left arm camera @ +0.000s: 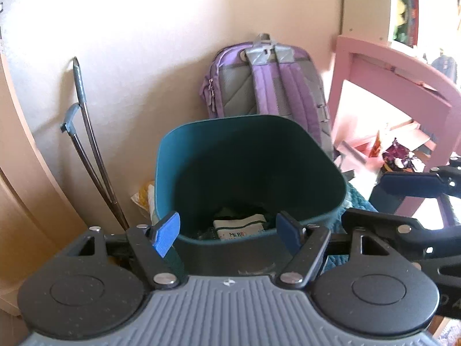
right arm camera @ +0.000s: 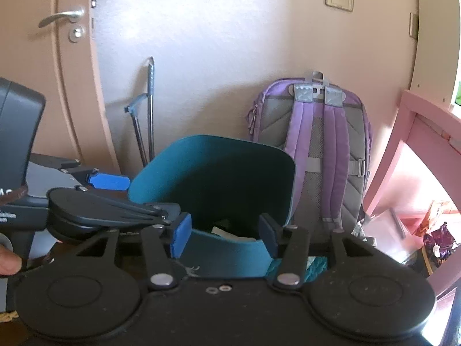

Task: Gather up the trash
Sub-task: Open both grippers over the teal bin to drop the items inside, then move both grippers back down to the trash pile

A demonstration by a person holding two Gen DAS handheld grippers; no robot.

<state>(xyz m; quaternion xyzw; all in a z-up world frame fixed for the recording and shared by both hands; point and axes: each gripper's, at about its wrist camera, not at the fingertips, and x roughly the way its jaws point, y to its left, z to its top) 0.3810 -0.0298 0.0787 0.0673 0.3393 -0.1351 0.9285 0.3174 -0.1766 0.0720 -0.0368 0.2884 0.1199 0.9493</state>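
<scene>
Teal plastic fills the middle of both my views: the bin (left arm camera: pixel 250 173) stands on the floor against the wall, its mouth open toward me. Down inside it, at about 6 o'clock of the opening, lies the trash (left arm camera: pixel 240 227), a pale folded packet with some printed letters, among darker scraps I cannot make out.

My left gripper (left arm camera: pixel 227 230) hangs over the bin's near rim. Its jaws stand apart with nothing between the blue pads, only the view down into the bin. My right gripper (right arm camera: pixel 224 230) is likewise over the near rim, jaws apart and holding nothing. In the right view the left gripper shows at 9 o'clock, just beside the bin, with a fingertip (right arm camera: pixel 8 262) of the person's hand at the frame edge. In the left view the right gripper's pad (left arm camera: pixel 409 183) shows at 3 o'clock.

Behind the bin, at 12 to 1 o'clock, a purple backpack (right arm camera: pixel 314 150) leans upright on the wall, straps facing me. At 10 o'clock a metal stick (left arm camera: pixel 86 144) with a grey grip leans on the wall. A pink chair (left arm camera: pixel 386 86) stands at 2 o'clock, with colourful clutter (left arm camera: pixel 400 155) on the floor under it. A door (right arm camera: pixel 57 72) with a lever handle is at 10 o'clock in the right view.
</scene>
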